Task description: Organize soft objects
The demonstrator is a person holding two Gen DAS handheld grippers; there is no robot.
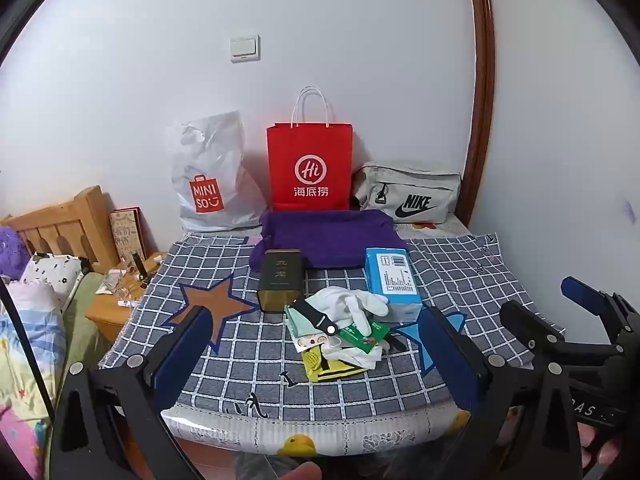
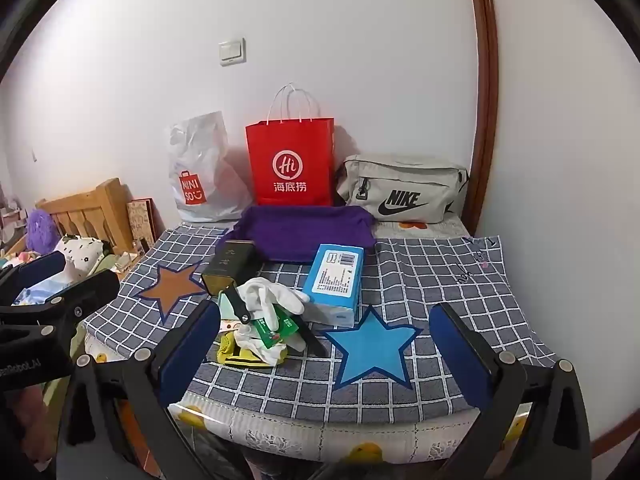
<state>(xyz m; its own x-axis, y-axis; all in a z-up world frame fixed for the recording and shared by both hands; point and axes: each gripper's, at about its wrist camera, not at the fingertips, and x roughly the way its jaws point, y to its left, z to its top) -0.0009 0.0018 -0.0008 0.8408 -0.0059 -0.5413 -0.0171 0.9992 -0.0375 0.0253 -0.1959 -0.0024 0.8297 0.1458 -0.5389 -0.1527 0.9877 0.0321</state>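
A pile of small items lies on the checked cloth [image 1: 248,356]: white gloves [image 1: 352,304] [image 2: 272,300], a black watch strap [image 1: 318,318], a green packet [image 1: 362,336] [image 2: 276,330] and a yellow piece [image 1: 320,366]. Behind them lies a folded purple towel [image 1: 328,238] [image 2: 300,232]. My left gripper [image 1: 320,348] is open and empty, near the table's front edge, in front of the pile. My right gripper [image 2: 326,344] is open and empty, to the right of the pile; it also shows in the left wrist view [image 1: 560,312].
A dark tin [image 1: 280,284] and a blue box [image 1: 394,280] flank the pile. Along the wall stand a white Miniso bag [image 1: 210,176], a red paper bag [image 1: 310,164] and a grey Nike pouch [image 1: 408,192]. A bed and a wooden nightstand [image 1: 116,308] are at left.
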